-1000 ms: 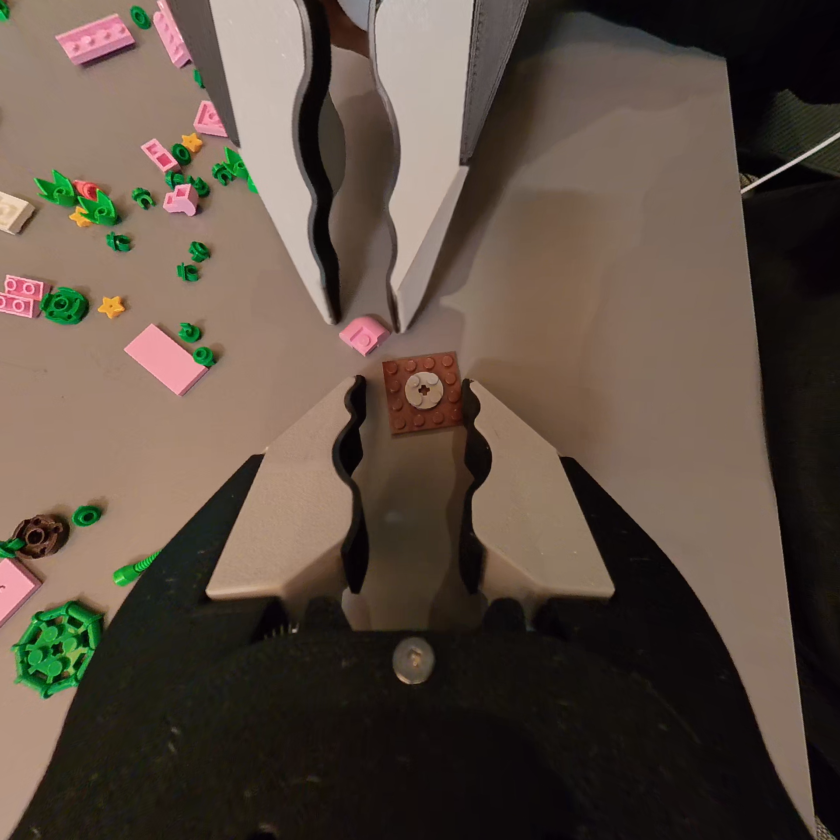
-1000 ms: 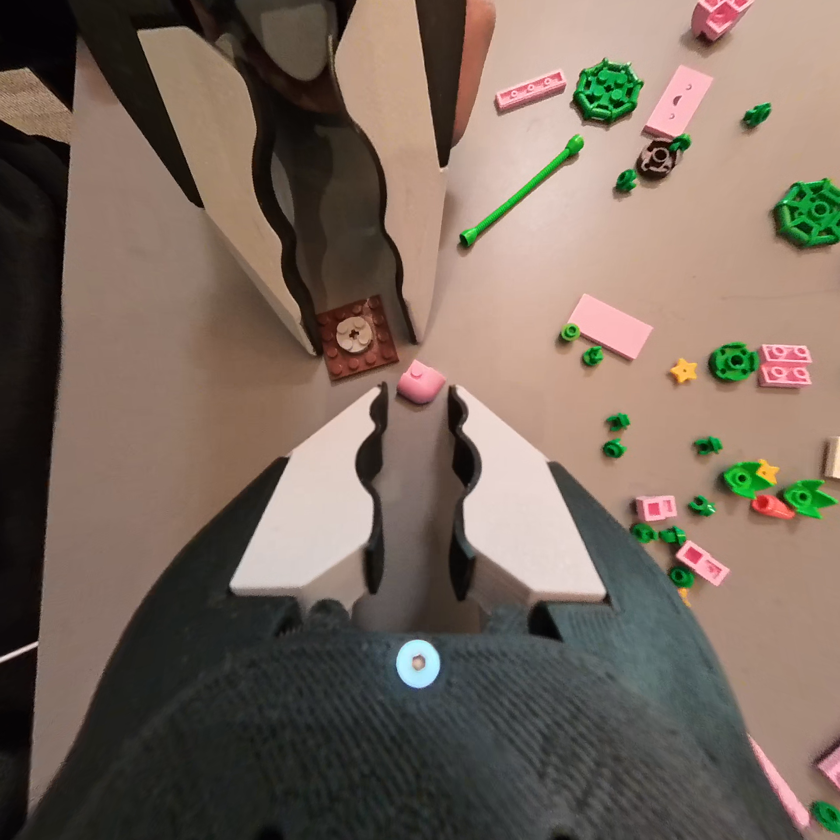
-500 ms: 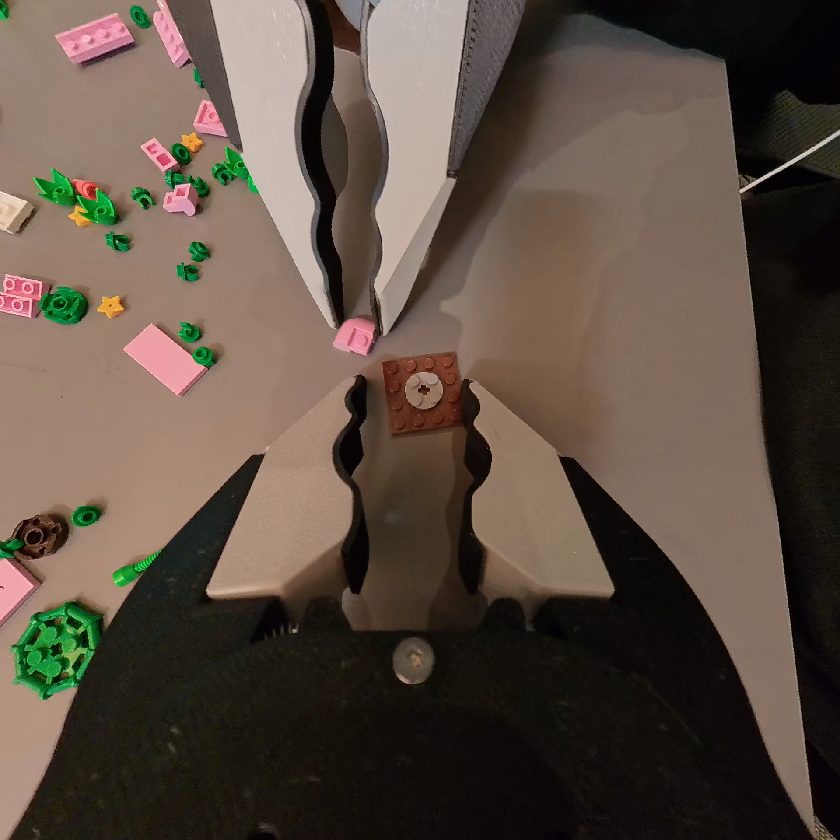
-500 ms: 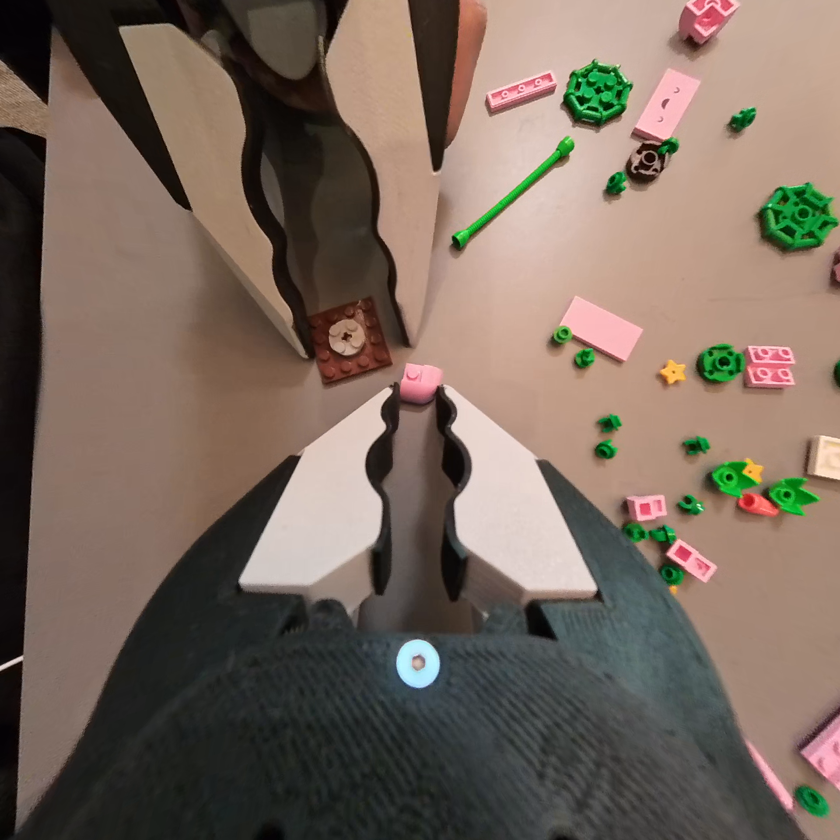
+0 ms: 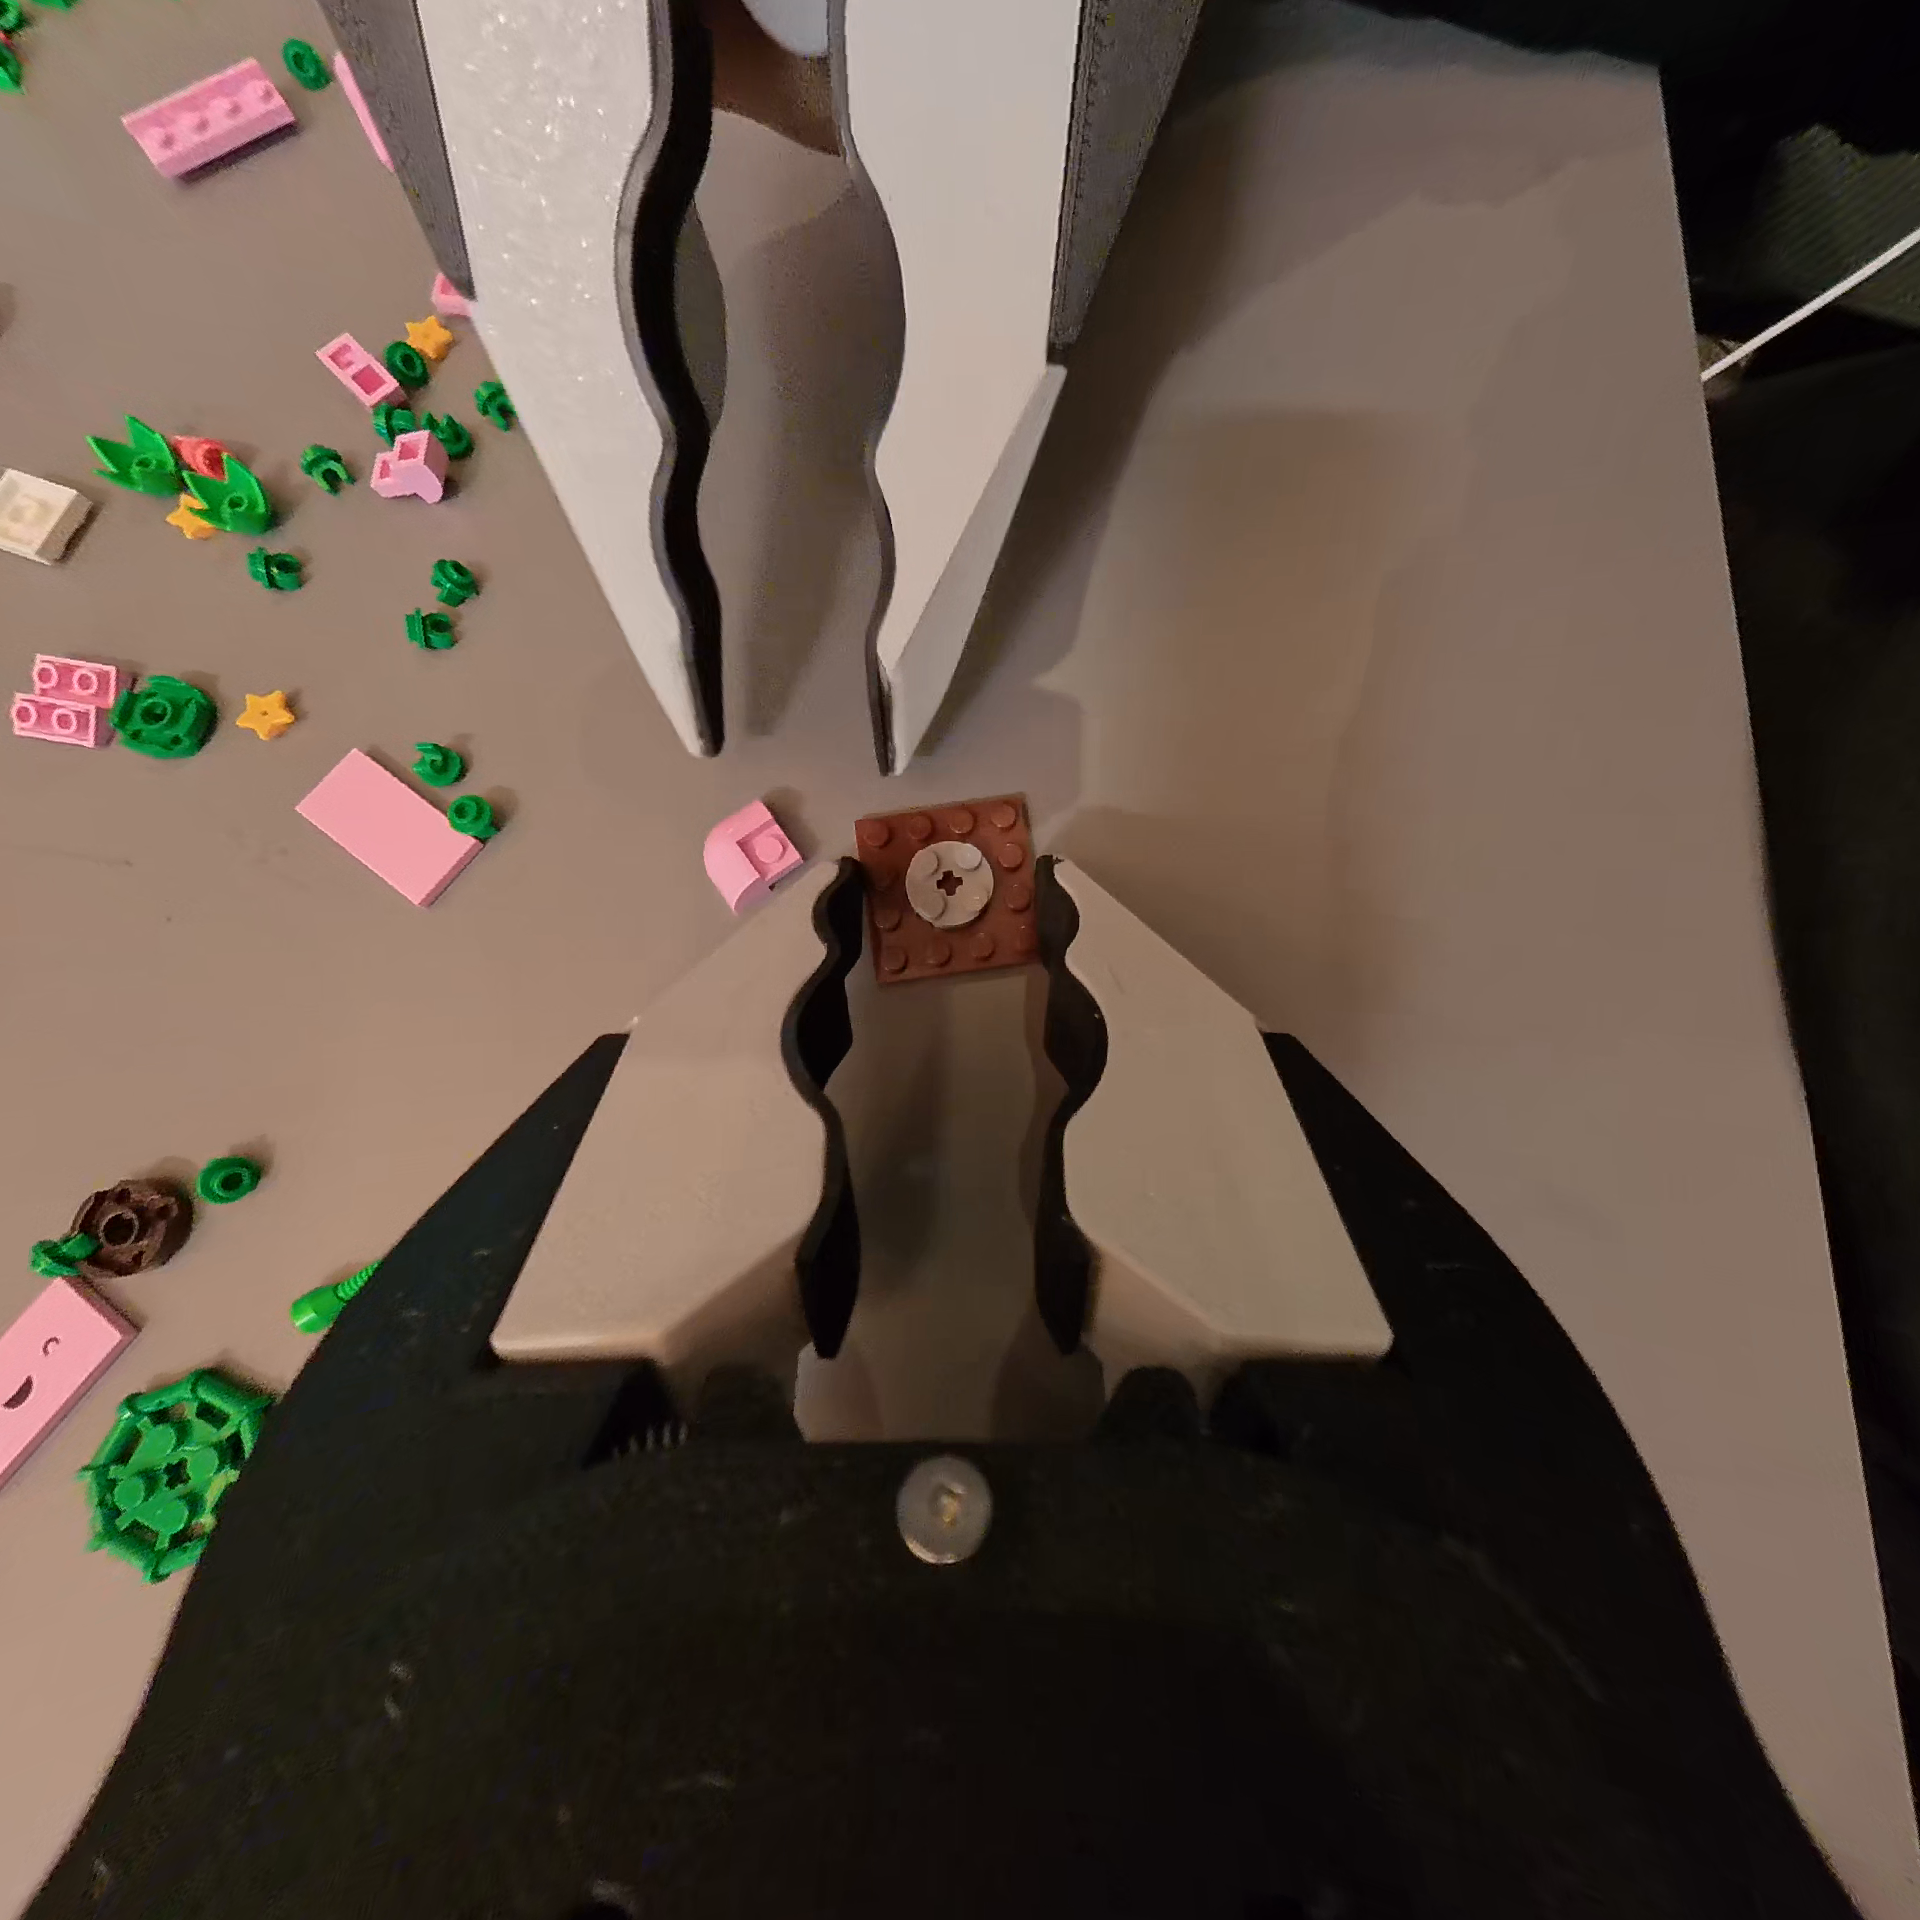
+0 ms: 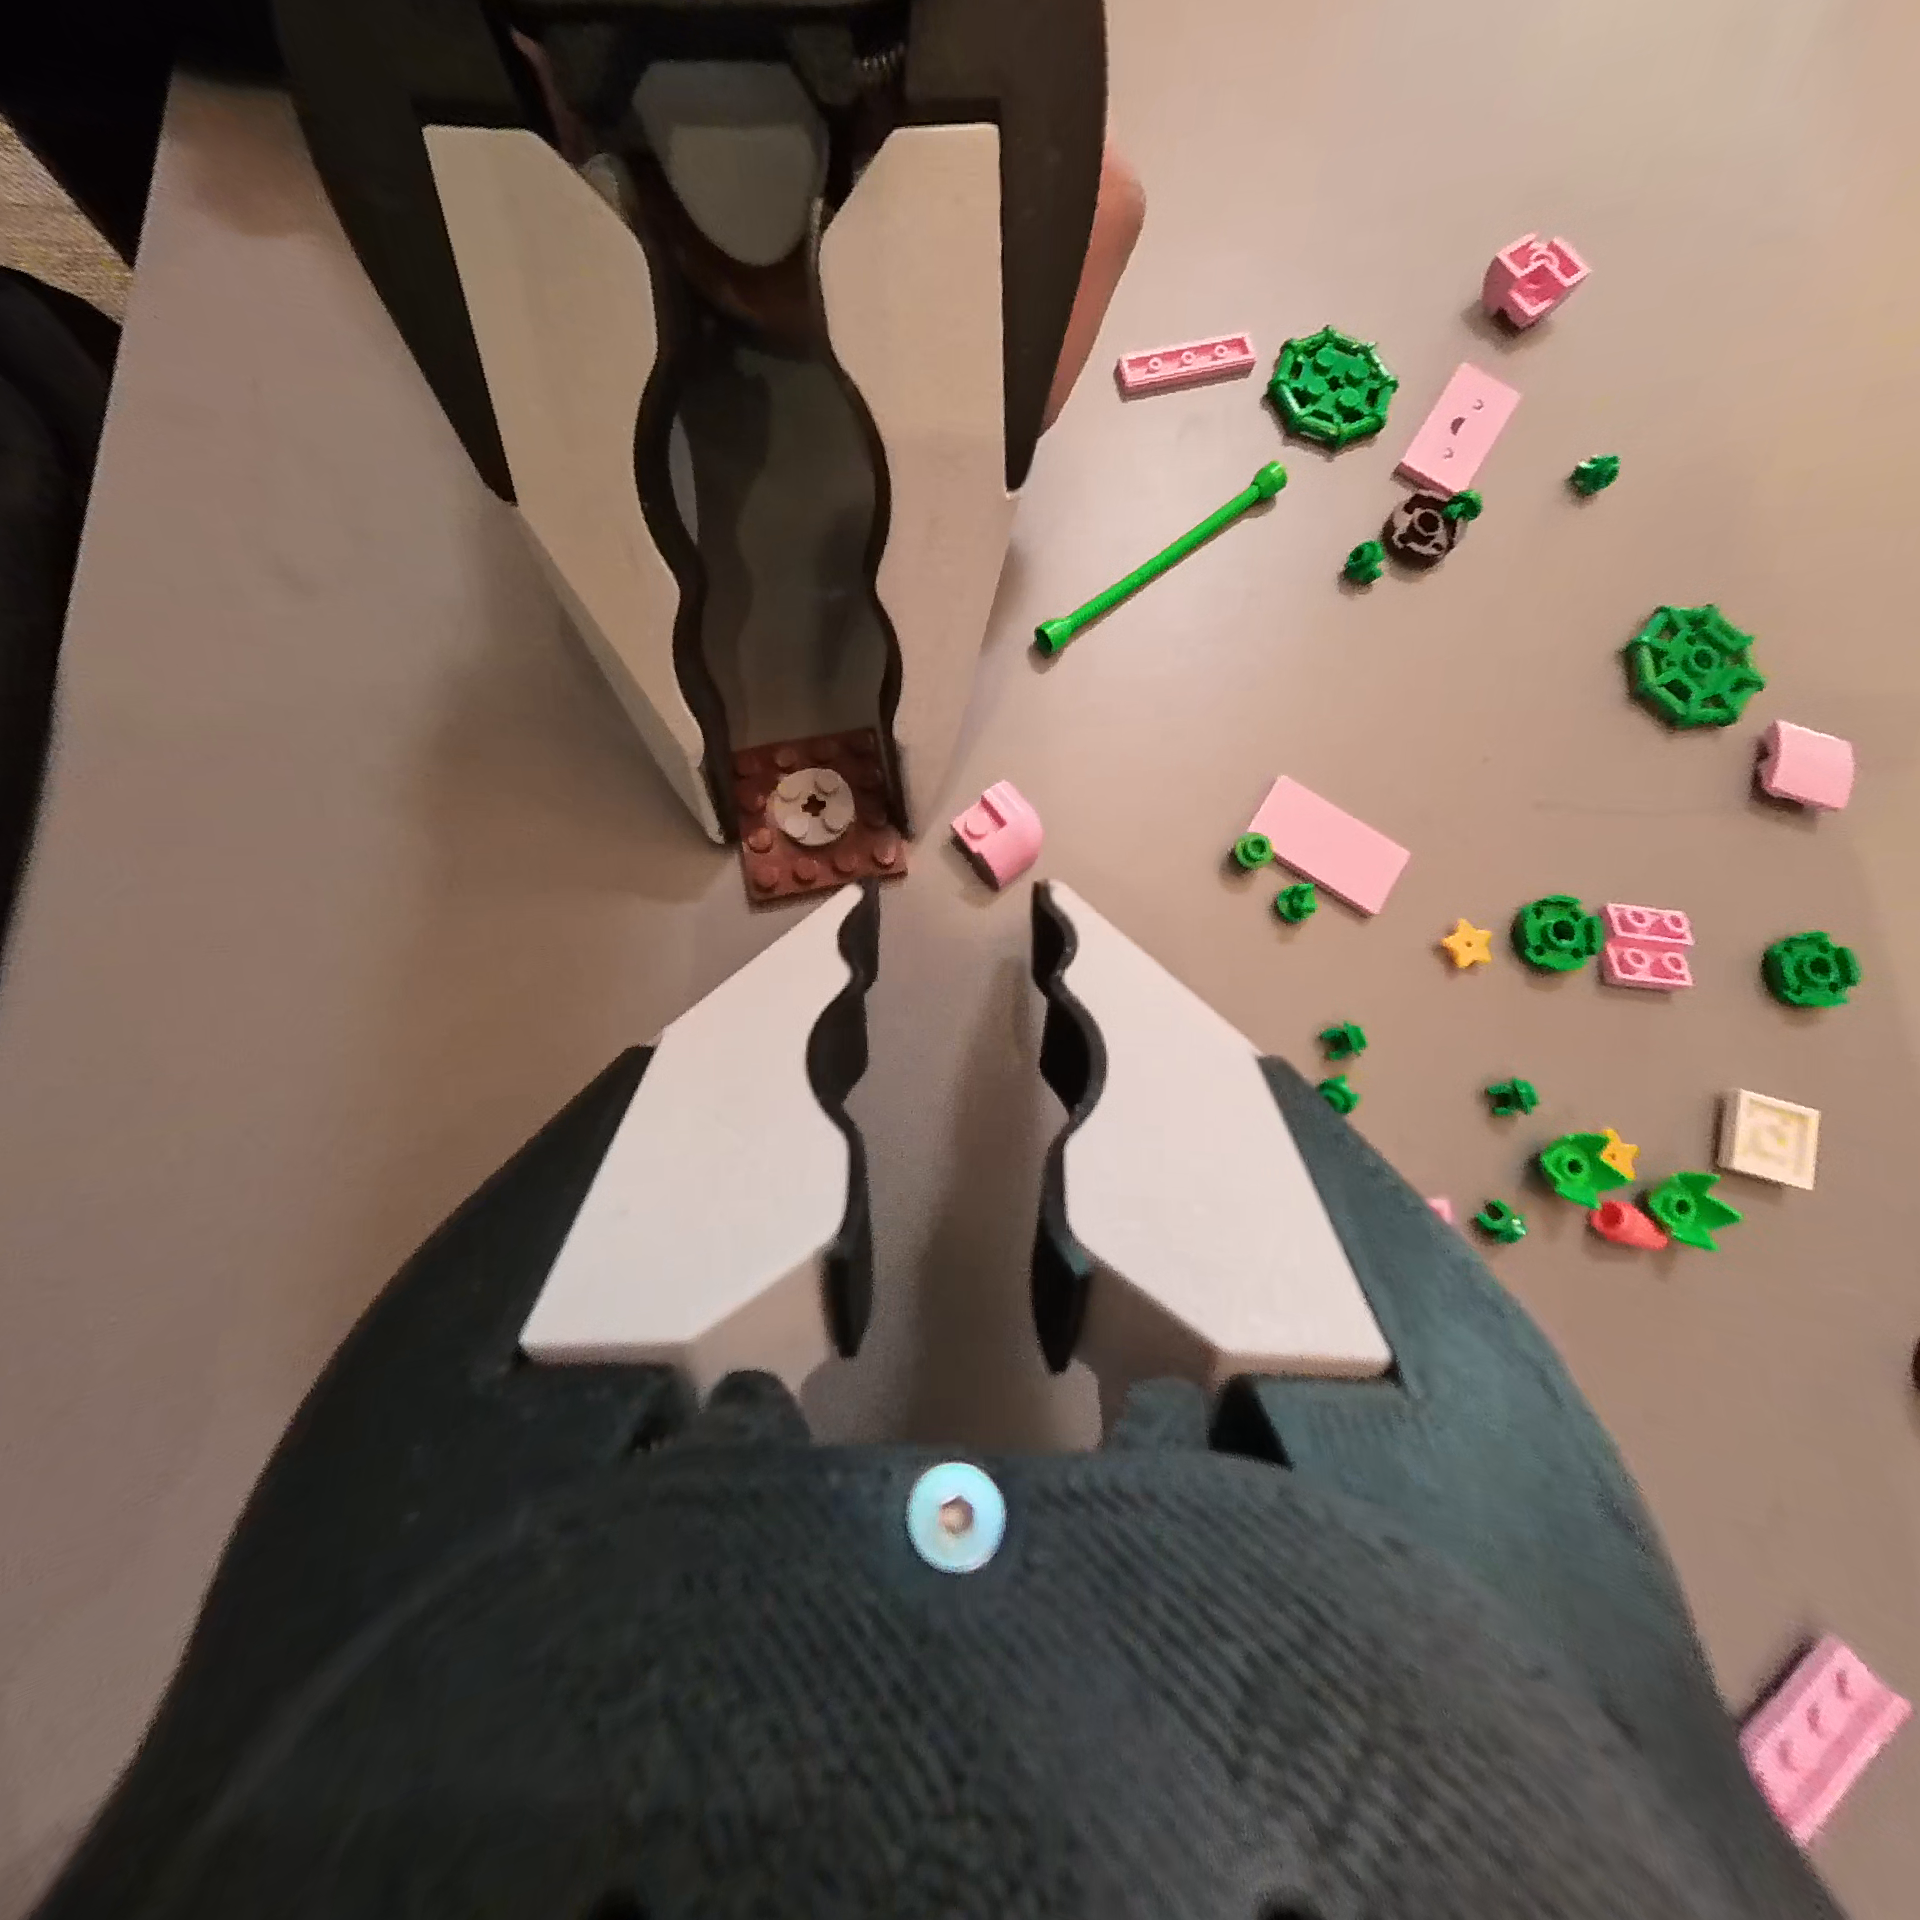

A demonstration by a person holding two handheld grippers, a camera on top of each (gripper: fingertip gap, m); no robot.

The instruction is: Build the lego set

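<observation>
A brown square plate [image 5: 997, 945] with a grey round piece [image 5: 945, 883] on its middle lies on the grey table. My left gripper [image 5: 945, 873] has a fingertip against each side of the plate. In the right wrist view the plate [image 6: 831, 868] sits between the left gripper's fingers [image 6: 805, 821]. A small pink curved brick [image 5: 750, 854] lies loose on the table just left of the plate. My right gripper [image 6: 954, 894] is open and empty, its tips just short of the pink brick [image 6: 997, 831]. It hangs above in the left wrist view [image 5: 798, 753].
Loose pieces lie to one side: a pink tile [image 6: 1335, 842], a green bar [image 6: 1158, 561], green web wheels [image 6: 1694, 665], pink plates [image 6: 1647, 945], small green studs and yellow stars. The table edge [image 5: 1714, 582] runs close beside the plate, with dark floor beyond. Only a small space, under 4 cm, lies between the two pairs of fingers. Between my right fingertips and the pink tile [image 6: 1335, 842] there is roughly 6 cm. The left camera catches it too, in the left wrist view [image 5: 374, 825].
My right gripper, closed on the pink brick half a second ago, has opened and drawn back; the brick now lies loose. My left gripper has moved forward and narrowed onto the brown plate.
</observation>
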